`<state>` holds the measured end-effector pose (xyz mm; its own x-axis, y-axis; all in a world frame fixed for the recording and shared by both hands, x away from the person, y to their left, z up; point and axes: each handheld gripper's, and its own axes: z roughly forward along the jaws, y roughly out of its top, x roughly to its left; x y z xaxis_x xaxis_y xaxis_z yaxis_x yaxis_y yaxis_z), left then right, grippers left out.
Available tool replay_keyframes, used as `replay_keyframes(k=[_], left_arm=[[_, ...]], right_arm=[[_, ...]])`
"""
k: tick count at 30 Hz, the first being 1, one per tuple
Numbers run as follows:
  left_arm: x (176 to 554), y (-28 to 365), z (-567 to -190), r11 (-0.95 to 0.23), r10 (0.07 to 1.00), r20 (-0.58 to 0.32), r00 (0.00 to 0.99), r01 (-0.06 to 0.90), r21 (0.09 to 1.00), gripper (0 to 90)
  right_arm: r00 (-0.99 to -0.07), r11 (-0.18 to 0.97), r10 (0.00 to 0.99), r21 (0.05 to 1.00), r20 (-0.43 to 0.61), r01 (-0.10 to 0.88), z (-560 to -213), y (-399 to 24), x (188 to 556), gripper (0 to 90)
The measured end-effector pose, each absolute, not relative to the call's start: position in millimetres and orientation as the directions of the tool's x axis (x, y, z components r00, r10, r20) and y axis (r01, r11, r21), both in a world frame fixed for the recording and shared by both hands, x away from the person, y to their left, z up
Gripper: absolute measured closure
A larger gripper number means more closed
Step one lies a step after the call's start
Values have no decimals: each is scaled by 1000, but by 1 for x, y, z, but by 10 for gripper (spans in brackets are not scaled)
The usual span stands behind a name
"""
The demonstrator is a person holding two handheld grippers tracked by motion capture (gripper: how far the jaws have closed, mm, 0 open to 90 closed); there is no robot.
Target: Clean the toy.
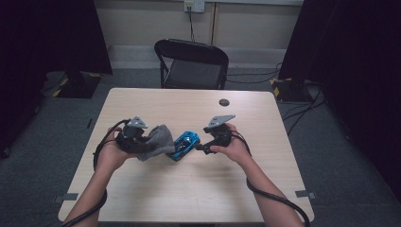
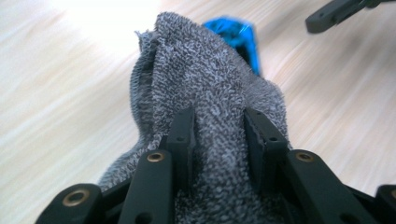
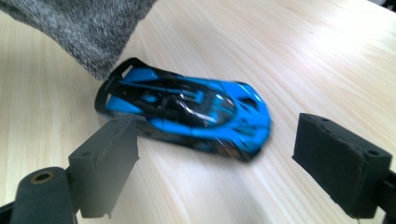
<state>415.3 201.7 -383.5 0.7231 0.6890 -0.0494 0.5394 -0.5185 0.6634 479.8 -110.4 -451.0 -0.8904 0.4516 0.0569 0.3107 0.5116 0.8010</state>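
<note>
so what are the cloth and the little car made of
Cloth: grey terry, likely cotton or microfibre, matte; looped pile and a stitched hem show in the left gripper view. Car: probably glossy painted plastic or die-cast metal; blue body has shiny highlights, black trim. Blur leaves it open.

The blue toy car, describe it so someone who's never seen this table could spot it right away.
On the pale wooden table, look near the middle, between the person's two hand-held grippers. The blue toy car sits there on the tabletop, a low sports car with black trim. It is the one glossy, bright-coloured thing, right beside the dull grey towel clamped in the left gripper.
</note>
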Motion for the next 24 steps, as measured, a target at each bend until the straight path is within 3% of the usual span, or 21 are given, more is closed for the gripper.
replay_keyframes(k=[9,24], left_arm=[[425,138,-369,-552,608,-56,792,473,687,661],[435,47,-404,-618,488,-77,870,407,673,662]], right_arm=[[-855,485,515,800,66,353,-438,-168,472,137],[-815,448,574,805,74,389,-441,-242,459,141]])
